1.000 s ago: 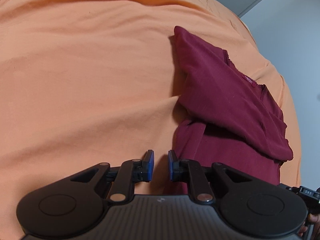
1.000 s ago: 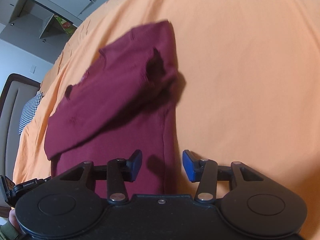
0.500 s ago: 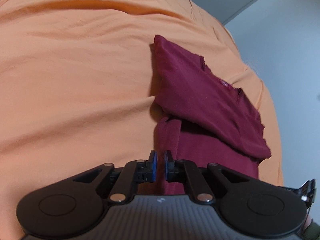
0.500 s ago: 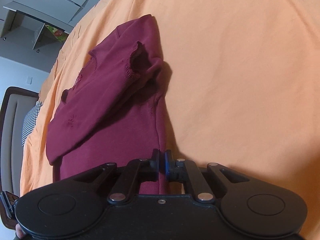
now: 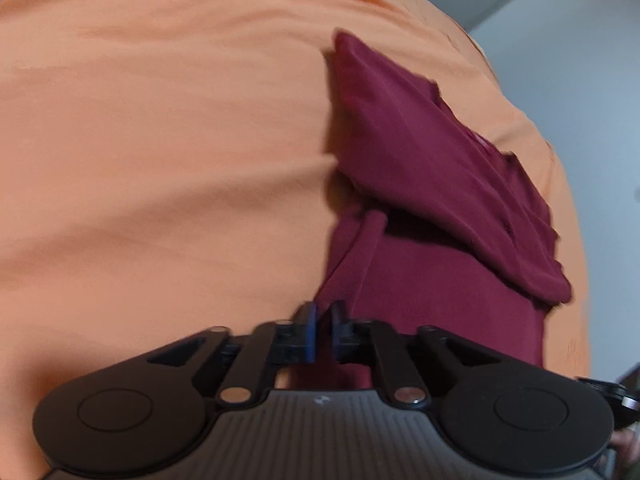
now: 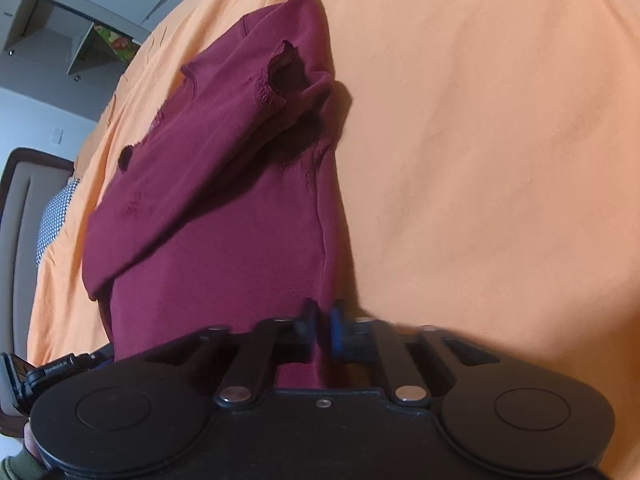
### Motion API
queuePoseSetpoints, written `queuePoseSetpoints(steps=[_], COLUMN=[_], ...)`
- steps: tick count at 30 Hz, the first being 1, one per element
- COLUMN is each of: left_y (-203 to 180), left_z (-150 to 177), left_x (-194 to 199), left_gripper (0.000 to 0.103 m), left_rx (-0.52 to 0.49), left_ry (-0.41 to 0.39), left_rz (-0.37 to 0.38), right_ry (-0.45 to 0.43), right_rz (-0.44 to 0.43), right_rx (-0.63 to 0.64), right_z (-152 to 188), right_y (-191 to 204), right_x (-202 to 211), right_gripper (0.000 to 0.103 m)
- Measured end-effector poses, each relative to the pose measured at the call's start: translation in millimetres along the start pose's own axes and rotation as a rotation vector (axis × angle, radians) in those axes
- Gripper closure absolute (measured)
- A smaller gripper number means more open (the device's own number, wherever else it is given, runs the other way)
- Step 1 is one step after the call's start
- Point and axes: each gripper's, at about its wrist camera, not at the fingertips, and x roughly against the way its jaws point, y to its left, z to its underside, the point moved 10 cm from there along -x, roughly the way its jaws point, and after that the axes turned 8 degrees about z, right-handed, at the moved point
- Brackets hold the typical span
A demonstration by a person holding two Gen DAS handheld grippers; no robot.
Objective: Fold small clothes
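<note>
A small maroon shirt (image 5: 432, 184) lies on the orange bed sheet (image 5: 160, 160), its upper part folded down over the body. My left gripper (image 5: 323, 320) is shut on the shirt's near left bottom corner. In the right wrist view the same shirt (image 6: 224, 184) shows a frayed sleeve opening on top. My right gripper (image 6: 323, 320) is shut on the shirt's near right bottom corner, the hem cloth running between the blue pads. Both corners are lifted slightly off the sheet.
The orange sheet (image 6: 480, 140) covers the whole bed. A headboard (image 6: 16, 216) and a checkered pillow (image 6: 56, 216) are at the left of the right wrist view, with grey shelves (image 6: 72, 32) beyond. A grey wall (image 5: 580, 60) is behind the bed.
Both grippers went from open to shut on the shirt's bottom corners. Both have since moved closer to the shirt, lifting its near edge.
</note>
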Motion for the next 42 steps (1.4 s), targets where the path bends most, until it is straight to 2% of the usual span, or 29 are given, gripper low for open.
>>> queuePoseSetpoints(steps=[2,4,6,7,9,11,13,17,19,22,24,27,29,31,33,34,35,36,40,42], left_y=[15,24,21,16,8,4,3,4,6,10,11,13,10,5,1,2,2,3,2,-4], left_z=[-11,-9,-2,3,18,40,68,122,141,158,166,174,177,180,184,186,186,187,186,185], left_x=[21,28,37,43,59,74,86,101,107,114,116,112,108,105,104,104,103,102,107,116], left_gripper=[0.103,0.103,0.102,0.097,0.090,0.062,0.058,0.058,0.058,0.058,0.058,0.058,0.058,0.058,0.060,0.064,0.077,0.083,0.096,0.098], left_rx=[0.058,0.089,0.047,0.015,-0.046,-0.075,-0.092,-0.097,-0.090,-0.062,-0.064,-0.071,-0.085,-0.111,-0.125,-0.127,-0.130,-0.129,-0.111,-0.108], left_ry=[-0.077,-0.058,-0.027,-0.017,0.004,0.036,0.081,0.180,0.204,0.196,0.185,0.175,0.170,0.172,0.168,0.168,0.165,0.163,0.140,0.121], left_rz=[-0.043,-0.032,-0.020,-0.013,0.000,0.024,0.050,0.086,0.093,0.087,0.079,0.056,0.055,0.045,0.030,0.015,-0.001,-0.021,-0.033,-0.022], right_ry=[-0.034,-0.060,-0.050,-0.049,-0.082,-0.114,-0.134,-0.111,-0.087,-0.048,-0.027,0.002,0.023,0.023,0.022,0.022,0.024,0.021,0.009,-0.006], right_rz=[0.025,0.023,0.028,0.022,0.020,0.024,0.020,0.051,0.061,0.084,0.099,0.072,0.045,0.024,0.007,0.004,0.006,0.005,0.008,-0.012], right_rx=[-0.026,-0.045,-0.022,-0.027,-0.038,-0.017,-0.003,0.056,0.065,0.052,0.064,0.054,0.035,0.021,0.013,0.017,0.027,0.040,0.071,0.075], right_z=[-5,-7,-4,-2,2,12,30,85,111,146,163,182,190,193,196,197,196,196,194,190], right_y=[-6,-11,-11,-10,-10,-9,-11,-16,-21,-31,-34,-40,-43,-44,-43,-43,-42,-40,-39,-37], right_x=[7,15,17,19,33,52,72,98,105,109,107,95,87,83,82,82,82,83,89,95], right_gripper=[0.100,0.099,0.088,0.079,0.074,0.068,0.058,0.053,0.053,0.053,0.053,0.057,0.072,0.075,0.083,0.089,0.090,0.094,0.097,0.097])
